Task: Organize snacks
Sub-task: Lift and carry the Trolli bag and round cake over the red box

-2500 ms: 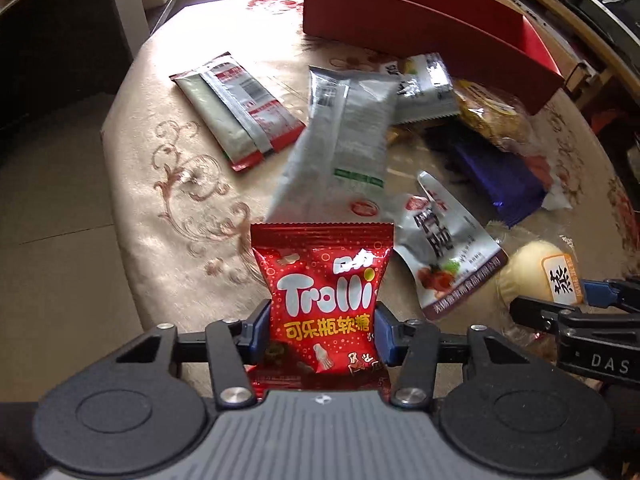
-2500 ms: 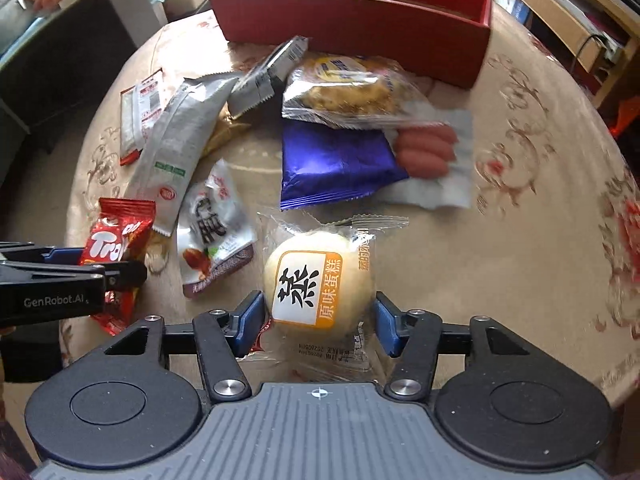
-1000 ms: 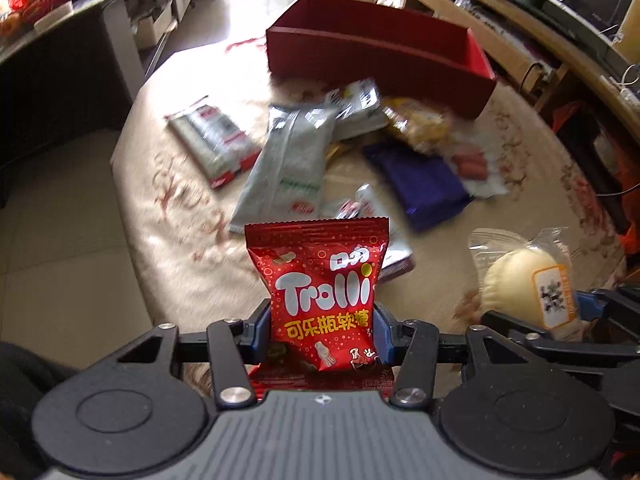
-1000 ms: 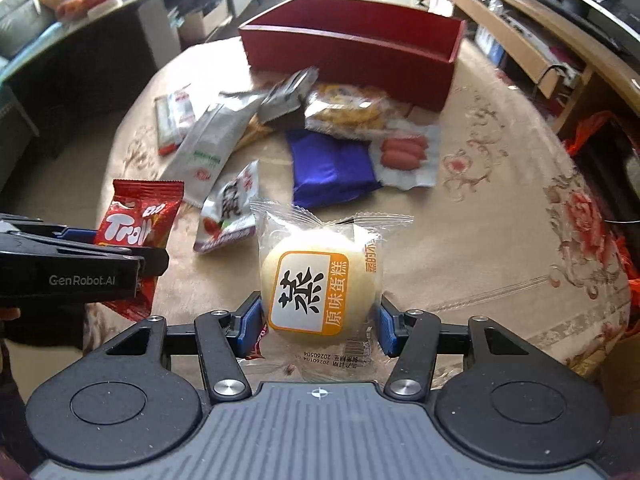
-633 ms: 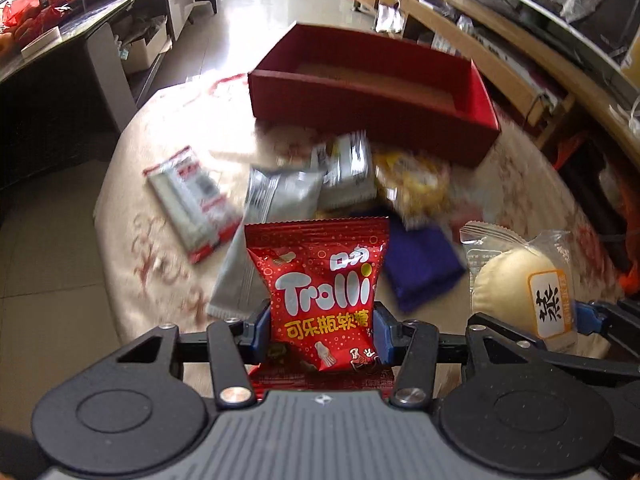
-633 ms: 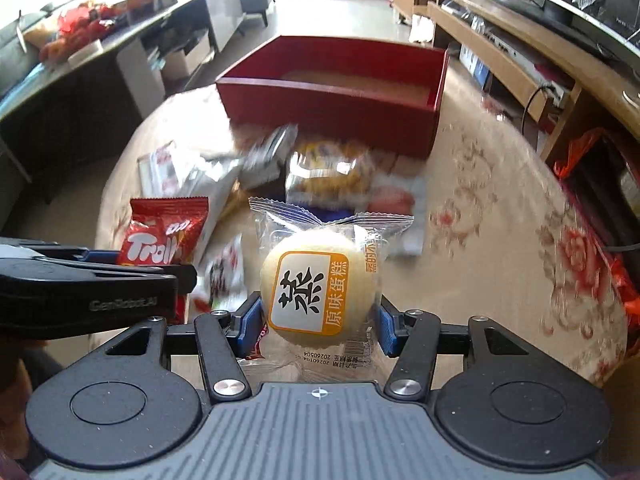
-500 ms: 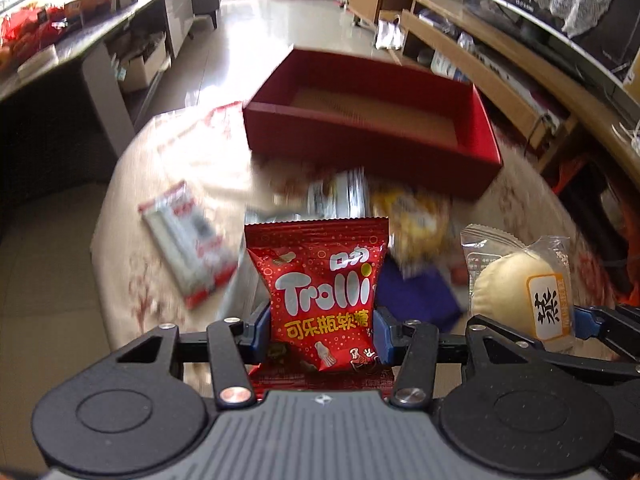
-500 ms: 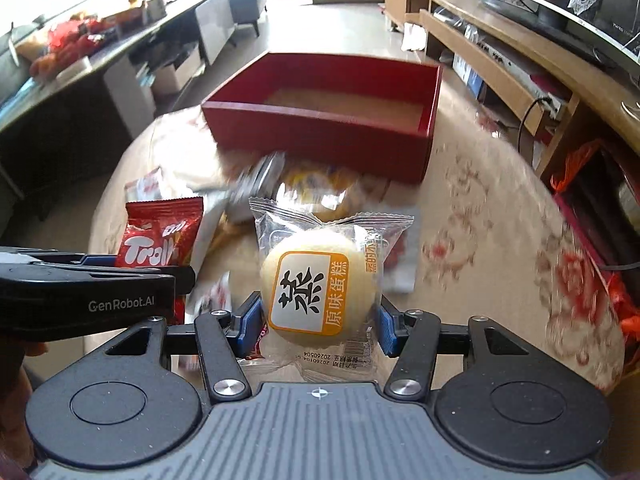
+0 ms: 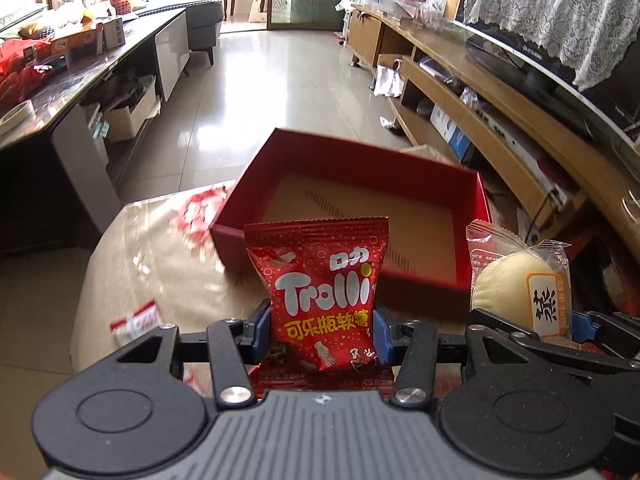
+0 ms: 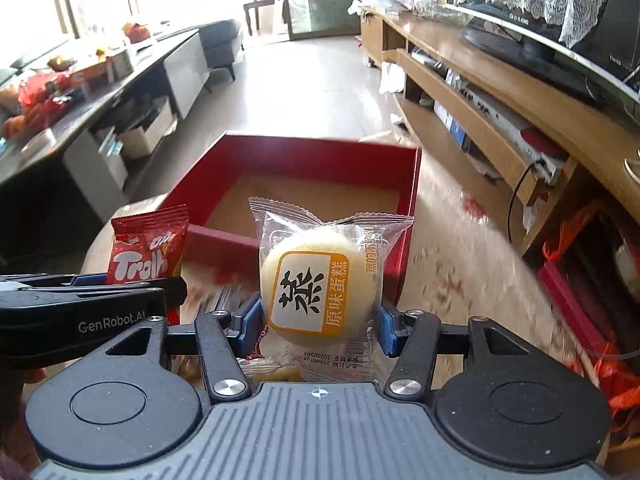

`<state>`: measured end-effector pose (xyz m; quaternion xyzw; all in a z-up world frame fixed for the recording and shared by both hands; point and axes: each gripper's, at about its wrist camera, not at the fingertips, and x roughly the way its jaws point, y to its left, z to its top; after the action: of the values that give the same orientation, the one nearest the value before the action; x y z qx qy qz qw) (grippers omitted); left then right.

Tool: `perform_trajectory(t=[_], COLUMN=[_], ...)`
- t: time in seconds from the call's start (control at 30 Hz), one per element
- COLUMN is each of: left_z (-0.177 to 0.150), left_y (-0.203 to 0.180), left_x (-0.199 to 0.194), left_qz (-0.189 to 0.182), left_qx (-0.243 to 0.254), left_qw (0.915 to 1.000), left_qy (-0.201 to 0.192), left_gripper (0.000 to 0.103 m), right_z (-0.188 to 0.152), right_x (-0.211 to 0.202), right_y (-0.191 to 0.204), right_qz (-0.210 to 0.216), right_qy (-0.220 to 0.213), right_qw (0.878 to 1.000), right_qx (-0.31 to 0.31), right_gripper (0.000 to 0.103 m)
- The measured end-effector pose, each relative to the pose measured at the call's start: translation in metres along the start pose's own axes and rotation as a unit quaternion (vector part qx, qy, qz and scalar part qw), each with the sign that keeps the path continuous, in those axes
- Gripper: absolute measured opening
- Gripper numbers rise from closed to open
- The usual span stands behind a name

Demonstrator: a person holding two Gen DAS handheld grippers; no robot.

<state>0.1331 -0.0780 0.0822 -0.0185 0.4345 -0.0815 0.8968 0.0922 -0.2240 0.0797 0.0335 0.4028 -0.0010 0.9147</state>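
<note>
My left gripper [image 9: 320,334] is shut on a red Trolli candy bag [image 9: 320,292], held upright above the table just short of the red box [image 9: 360,168]. In the right wrist view my right gripper [image 10: 318,330] is shut on a clear-wrapped yellow cake [image 10: 316,280] with an orange label. The same red box [image 10: 408,200] lies open ahead, its brown floor bare. Each view shows the other gripper beside it: the cake [image 9: 520,288] at the right, the Trolli bag [image 10: 146,248] at the left.
The round table has a beige patterned cloth [image 9: 152,256]. A red-and-white packet [image 9: 134,320] lies at its left. A dark counter [image 9: 60,92] stands at the left, wooden shelving [image 10: 500,120] at the right, tiled floor beyond the box.
Both grippers have lifted and travelled forward over the pile of snacks toward the red box, each still holding its snack. The loose packets have dropped out of view below.
</note>
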Motion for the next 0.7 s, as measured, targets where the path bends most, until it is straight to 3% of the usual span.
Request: perform_trajectory(t=[0.33,0.7], left_z=[0.040,0.059], left_y=[-0.005,-0.010], left_x=[0.033,0.079], left_qz=[0.019,0.033], left_qx=[0.000,0.003], left_qw=[0.9997,0.9994], left_qy=[-0.013,0.007], left_gripper=[0.044,0.043], right_z=[0.037,0.054], right_x=[0.035,0.074], right_y=[-0.004,-0.010], right_qz=[-0.005,-0.012], right_qy=[-0.005,0.018], right_qw=[1.000,1.000], right_qx=[0.005,0.006], right_gripper=[0.063,0.063])
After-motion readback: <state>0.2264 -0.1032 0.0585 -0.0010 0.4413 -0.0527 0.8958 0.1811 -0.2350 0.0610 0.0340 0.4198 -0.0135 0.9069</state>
